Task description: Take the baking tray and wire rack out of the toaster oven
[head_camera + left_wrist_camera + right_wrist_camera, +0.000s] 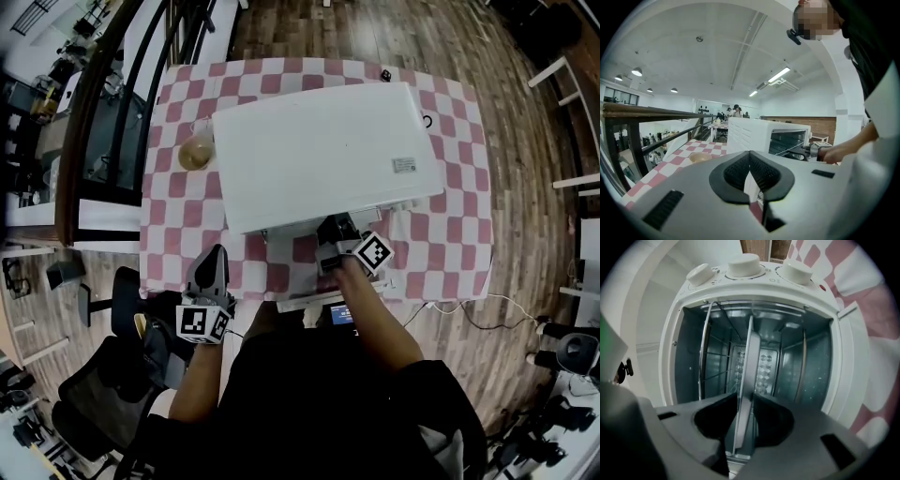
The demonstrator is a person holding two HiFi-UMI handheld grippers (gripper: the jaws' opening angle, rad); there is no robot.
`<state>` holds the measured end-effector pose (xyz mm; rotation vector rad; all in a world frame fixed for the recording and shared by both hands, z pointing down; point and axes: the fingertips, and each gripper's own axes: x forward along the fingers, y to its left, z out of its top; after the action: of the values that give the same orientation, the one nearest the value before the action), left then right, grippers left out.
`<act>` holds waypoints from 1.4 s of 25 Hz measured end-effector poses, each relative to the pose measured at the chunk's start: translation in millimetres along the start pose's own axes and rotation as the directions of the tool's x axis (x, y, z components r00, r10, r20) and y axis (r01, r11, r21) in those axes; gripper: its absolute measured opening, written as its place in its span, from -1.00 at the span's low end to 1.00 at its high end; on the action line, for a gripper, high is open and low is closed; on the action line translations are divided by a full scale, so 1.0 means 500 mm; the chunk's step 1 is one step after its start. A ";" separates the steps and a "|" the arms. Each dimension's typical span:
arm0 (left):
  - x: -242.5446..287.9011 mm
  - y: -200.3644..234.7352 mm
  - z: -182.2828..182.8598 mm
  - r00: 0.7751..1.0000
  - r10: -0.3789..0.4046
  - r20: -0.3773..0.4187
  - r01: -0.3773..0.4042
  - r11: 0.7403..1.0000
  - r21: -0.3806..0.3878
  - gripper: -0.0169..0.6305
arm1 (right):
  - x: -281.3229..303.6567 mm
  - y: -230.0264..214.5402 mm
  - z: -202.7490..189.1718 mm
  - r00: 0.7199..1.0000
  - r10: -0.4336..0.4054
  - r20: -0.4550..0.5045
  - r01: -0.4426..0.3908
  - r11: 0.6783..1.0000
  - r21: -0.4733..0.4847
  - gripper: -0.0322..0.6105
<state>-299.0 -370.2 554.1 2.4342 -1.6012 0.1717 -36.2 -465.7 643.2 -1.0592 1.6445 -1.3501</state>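
Clearly, the right gripper [745, 405] stood at the open front of the toaster oven [319, 159]. Its wide jaws were closing around the near edge of the baking tray [753, 359], which sat inside beside the wire rack [711, 376]. The left gripper [750, 161], at the near-left of the table [169, 220], was closed and empty.

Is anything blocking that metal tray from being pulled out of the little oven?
Nothing visible does. The toaster oven door is open, the baking tray has its front edge between the right gripper's closing fingers, and the wire rack sits on a separate level, clear of its path.
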 end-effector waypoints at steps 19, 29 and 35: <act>-0.053 -0.045 0.016 0.998 0.013 0.056 -0.014 1.000 0.007 -0.97 | -0.086 -0.008 -0.022 0.997 -0.075 -0.006 0.075 0.994 0.084 -0.68; -0.100 -0.147 0.038 0.992 0.008 0.126 -0.011 1.000 0.019 -0.97 | -0.196 0.002 -0.060 0.995 -0.085 -0.056 0.092 0.988 0.124 -0.70; -0.134 -0.201 0.042 0.987 0.019 0.159 -0.022 1.000 0.021 -0.97 | -0.266 0.002 -0.078 0.989 -0.100 -0.106 0.116 0.981 0.157 -0.72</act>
<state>-234.1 -277.6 507.2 2.5052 -1.6982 -0.0016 -21.6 -328.1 654.5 -1.0116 1.5350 -1.6012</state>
